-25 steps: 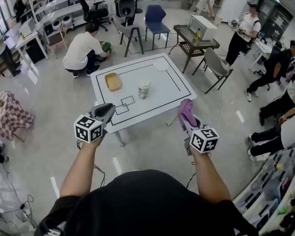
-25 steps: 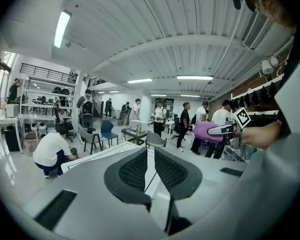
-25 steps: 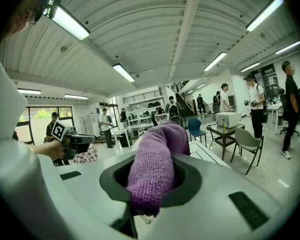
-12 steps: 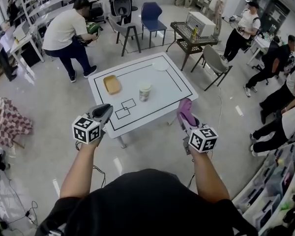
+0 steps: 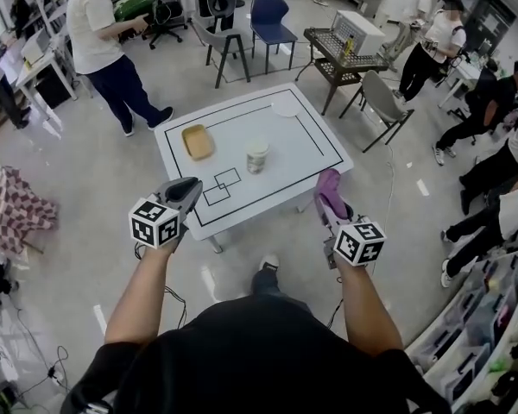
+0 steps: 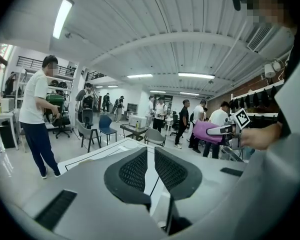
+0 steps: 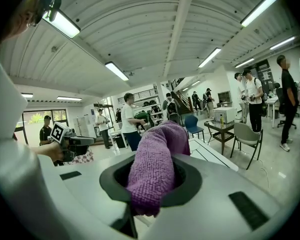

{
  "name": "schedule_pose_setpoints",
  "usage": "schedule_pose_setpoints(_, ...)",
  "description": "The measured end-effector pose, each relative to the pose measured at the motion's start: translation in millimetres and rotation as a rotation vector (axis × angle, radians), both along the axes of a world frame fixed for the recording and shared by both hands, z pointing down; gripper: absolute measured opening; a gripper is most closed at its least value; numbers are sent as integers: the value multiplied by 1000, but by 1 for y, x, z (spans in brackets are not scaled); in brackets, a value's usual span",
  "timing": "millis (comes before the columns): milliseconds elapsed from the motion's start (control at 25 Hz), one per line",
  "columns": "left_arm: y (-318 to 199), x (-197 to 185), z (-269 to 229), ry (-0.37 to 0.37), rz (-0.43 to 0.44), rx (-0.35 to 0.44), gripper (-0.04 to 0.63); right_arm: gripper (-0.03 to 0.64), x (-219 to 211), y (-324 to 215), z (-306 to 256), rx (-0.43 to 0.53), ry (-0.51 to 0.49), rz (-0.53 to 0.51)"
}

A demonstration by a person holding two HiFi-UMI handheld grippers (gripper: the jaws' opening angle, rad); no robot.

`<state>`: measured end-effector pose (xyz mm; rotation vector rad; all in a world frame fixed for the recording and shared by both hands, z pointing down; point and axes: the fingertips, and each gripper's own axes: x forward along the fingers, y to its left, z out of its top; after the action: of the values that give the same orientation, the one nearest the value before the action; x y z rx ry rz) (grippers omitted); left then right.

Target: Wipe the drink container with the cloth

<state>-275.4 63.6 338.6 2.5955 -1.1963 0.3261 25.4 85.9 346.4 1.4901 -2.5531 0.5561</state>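
The drink container [image 5: 256,155], a pale cup with a lid, stands upright near the middle of the white table [image 5: 315,158]. My right gripper [image 5: 331,198] hovers off the table's near right corner, shut on a purple cloth [image 5: 327,185] that bulges out of its jaws [image 7: 155,164]. My left gripper [image 5: 183,192] is held off the near left corner, jaws shut with nothing in them [image 6: 150,164]. Both grippers are well short of the cup. In the left gripper view the right gripper [image 6: 217,131] shows at the right, still carrying the cloth.
A yellow shallow dish [image 5: 198,141] and a white plate [image 5: 285,108] also lie on the table. Black lines and two small squares [image 5: 220,188] mark its top. Chairs [image 5: 382,102], a wire cart [image 5: 345,59] and several people stand around.
The table has drawn a little closer as I step toward it with both grippers. The person beyond the table's left rose from a crouch and walked away to the left.
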Motion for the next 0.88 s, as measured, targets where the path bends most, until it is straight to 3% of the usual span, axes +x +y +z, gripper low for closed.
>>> schedule_pose_setpoints(320, -49, 15, 9, -17, 1, -22, 63, 87, 7, -60, 13, -21, -18, -19)
schedule_pose_setpoints(880, -181, 51, 24, -40, -15, -49, 63, 87, 15, -216, 31, -46, -38, -100)
